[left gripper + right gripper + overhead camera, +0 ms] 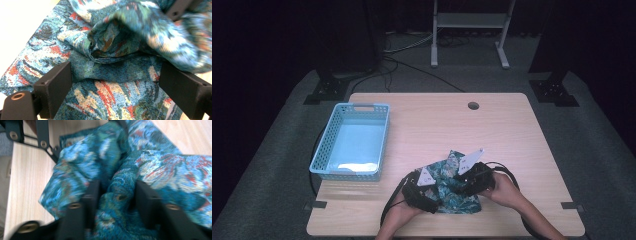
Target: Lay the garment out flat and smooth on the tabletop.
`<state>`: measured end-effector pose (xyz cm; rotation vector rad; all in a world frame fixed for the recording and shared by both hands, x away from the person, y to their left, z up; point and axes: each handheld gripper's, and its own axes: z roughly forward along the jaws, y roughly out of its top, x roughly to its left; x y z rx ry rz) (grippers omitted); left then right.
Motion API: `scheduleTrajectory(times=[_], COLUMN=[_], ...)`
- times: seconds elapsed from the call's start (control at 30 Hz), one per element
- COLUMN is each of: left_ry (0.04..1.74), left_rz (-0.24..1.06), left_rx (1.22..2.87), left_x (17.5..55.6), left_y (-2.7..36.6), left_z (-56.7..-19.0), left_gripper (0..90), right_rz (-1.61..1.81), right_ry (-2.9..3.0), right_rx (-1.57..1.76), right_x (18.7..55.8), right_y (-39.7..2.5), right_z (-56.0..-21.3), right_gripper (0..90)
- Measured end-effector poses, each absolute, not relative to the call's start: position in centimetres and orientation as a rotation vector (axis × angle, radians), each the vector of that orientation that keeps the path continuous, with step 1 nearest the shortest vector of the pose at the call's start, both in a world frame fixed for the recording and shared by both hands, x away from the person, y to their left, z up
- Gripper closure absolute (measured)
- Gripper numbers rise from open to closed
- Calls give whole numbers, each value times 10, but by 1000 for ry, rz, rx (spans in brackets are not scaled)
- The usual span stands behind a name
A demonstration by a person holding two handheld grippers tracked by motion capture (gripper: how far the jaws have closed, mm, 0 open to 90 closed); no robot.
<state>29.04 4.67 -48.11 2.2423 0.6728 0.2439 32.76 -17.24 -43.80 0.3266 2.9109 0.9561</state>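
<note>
One teal, red-flecked patterned woven cloth lies crumpled near the wooden table's front edge. The right gripper pinches a raised fold of it; the left gripper, jaws apart, hovers over the flat part. A hard pull could slip the fold free. One empty light-blue perforated plastic basket sits well apart.
</note>
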Motion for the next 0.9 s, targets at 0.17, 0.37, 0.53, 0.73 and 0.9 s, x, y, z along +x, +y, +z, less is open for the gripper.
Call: scheduleTrajectory(times=[0.17, 0.37, 0.53, 0.73, 0.9], left_ry=[665, 662, 659, 660, 658], left_rz=[245, 241, 244, 244, 247], left_rx=[2241, 2242, 2245, 2247, 2250], left_x=[290, 291, 290, 290, 291], left_y=[47, 48, 48, 47, 47], left_z=[-482, -481, -481, -481, -481], left_gripper=[110, 110, 110, 111, 111], right_rz=[946, 951, 922, 877, 834], right_ry=[2872, 2839, 2817, 2783, 2765], right_rx=[330, 386, 423, 497, 604], right_x=[324, 321, 318, 313, 310], right_y=[-183, -213, -235, -271, -304], right_z=[-433, -416, -406, -396, -399], right_gripper=[820, 837, 837, 836, 830])
